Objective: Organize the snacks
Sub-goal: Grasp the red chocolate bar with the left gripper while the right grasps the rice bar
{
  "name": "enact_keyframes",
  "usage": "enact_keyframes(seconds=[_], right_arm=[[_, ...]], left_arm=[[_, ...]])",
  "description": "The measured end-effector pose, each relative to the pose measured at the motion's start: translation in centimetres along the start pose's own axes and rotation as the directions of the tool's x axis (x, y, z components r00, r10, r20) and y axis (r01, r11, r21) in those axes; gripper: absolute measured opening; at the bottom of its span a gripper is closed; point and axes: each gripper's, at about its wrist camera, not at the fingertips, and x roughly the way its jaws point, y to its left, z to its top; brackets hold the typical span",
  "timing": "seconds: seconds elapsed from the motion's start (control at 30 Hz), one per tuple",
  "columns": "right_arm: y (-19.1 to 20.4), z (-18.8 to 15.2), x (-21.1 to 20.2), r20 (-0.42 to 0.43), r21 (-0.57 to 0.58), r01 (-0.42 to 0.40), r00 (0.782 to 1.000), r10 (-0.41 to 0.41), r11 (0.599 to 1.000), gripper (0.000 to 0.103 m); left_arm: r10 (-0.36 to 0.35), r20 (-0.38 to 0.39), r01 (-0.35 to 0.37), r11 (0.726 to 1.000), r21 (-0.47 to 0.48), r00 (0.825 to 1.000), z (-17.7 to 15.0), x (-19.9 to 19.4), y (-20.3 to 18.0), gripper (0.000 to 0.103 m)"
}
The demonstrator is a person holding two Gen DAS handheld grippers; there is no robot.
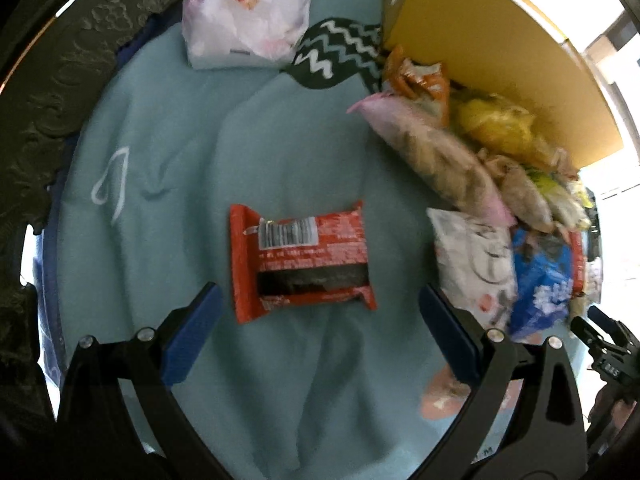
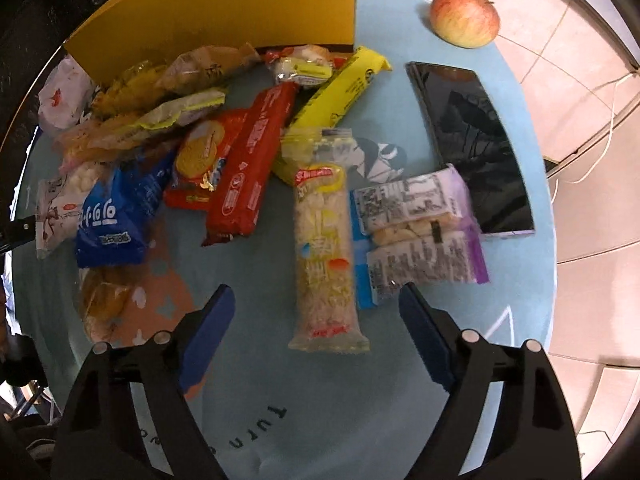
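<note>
Left gripper [image 1: 318, 332], jaws apart, nothing between the pads, pointed steeply down at a light blue cloth [image 1: 168, 168]. Red snack packet [image 1: 302, 258] flat on the cloth at 12 o'clock from the fingertips, barcode side up, close to the gap but touching neither pad. Heap of snack packets [image 1: 496, 200] at 2 o'clock, against a yellow box [image 1: 500, 36]; white floral bag [image 1: 248, 12] at 11 o'clock, well apart. Blue packet [image 1: 540, 284] and white printed packet [image 1: 472, 260] just beside the right-hand pad, crowding that side.

Right gripper [image 2: 316, 328], jaws apart and empty, over the same light blue cloth [image 2: 340, 412]. Clear yellow-printed cracker packet [image 2: 325, 256] lengthwise at 12 o'clock, near end lying between the two fingertips, no visible contact with either pad. Purple-edged packet [image 2: 420, 232] at 1 o'clock, touching the cracker packet's side, near corner just beside the right-hand pad. Long red biscuit packet [image 2: 250, 168] and blue packet [image 2: 120, 216] at 11 and 10 o'clock; yellow bar packet [image 2: 344, 88] beyond. Dark phone [image 2: 476, 148] at 1 o'clock, apple [image 2: 464, 14] farther along the same line, yellow box [image 2: 224, 16] at 11 o'clock.
</note>
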Motion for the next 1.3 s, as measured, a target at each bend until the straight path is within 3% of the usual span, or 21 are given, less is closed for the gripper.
enact_keyframes(seconds=[0.17,0.43,0.5,0.53,0.57,0.6,0.63,0.67,0.77,1.0,1.17,1.23,1.3], right_arm=[[0.6,1.1,1.0,0.004,-0.026,0.018,1.000,-0.017,1.000,0.085],[2.1,1.7,2.1,0.010,-0.110,0.100,0.995,-0.099,0.989,0.085],[2.8,1.5,2.1,0.020,-0.155,0.118,0.993,-0.116,0.981,0.070],[3.2,1.4,2.0,0.011,-0.166,0.088,0.996,-0.088,0.982,0.061],[3.4,1.3,1.9,-0.006,-0.171,0.046,0.999,-0.048,0.984,0.040],[3.6,1.2,1.8,-0.018,-0.180,0.034,0.999,-0.038,0.983,0.038],[4.0,1.1,1.8,-0.023,-0.195,0.044,0.999,-0.049,0.980,0.038],[4.0,0.9,1.7,-0.035,-0.185,0.011,0.999,-0.018,0.983,0.038],[3.2,0.5,1.3,-0.068,-0.095,-0.116,0.992,0.110,0.989,0.037],[1.0,0.1,-0.9,-0.047,0.006,-0.236,0.971,0.236,0.972,0.029],[0.2,-0.5,-1.2,-0.056,0.007,-0.216,0.975,0.216,0.976,0.029],[0.8,-0.5,-0.9,-0.058,0.025,-0.165,0.984,0.167,0.986,0.035],[0.7,-0.3,-0.5,-0.049,0.056,-0.157,0.986,0.160,0.986,0.051]], left_arm=[[0.011,-0.046,-0.013,0.999,-0.045,0.999,0.9,2.2,0.7,0.100],[0.034,-0.029,-0.035,0.999,-0.034,0.999,1.9,2.6,0.7,0.101],[0.055,-0.025,-0.056,0.998,-0.026,0.998,2.0,2.7,0.4,0.097],[0.090,-0.017,-0.090,0.996,-0.012,0.996,2.0,2.6,0.1,0.087],[0.128,-0.007,-0.128,0.992,0.011,0.992,2.2,2.4,-0.4,0.073],[0.127,0.000,-0.127,0.992,0.027,0.992,2.2,2.1,-0.7,0.066],[0.124,-0.002,-0.123,0.992,0.026,0.992,2.4,1.8,-0.6,0.056],[0.117,-0.002,-0.117,0.993,0.019,0.993,2.4,1.6,-0.4,0.053],[0.084,0.015,-0.084,0.996,0.006,0.996,2.6,0.4,0.1,0.052],[0.037,0.083,-0.041,0.998,0.050,0.996,2.0,-3.3,-0.4,0.052],[0.015,0.054,-0.016,0.999,0.029,0.998,1.2,-3.3,0.6,0.052],[0.013,0.048,-0.014,1.000,0.022,0.999,0.0,-2.6,1.1,0.052],[0.014,0.036,-0.014,1.000,0.012,0.999,-0.6,-2.2,1.1,0.052]])
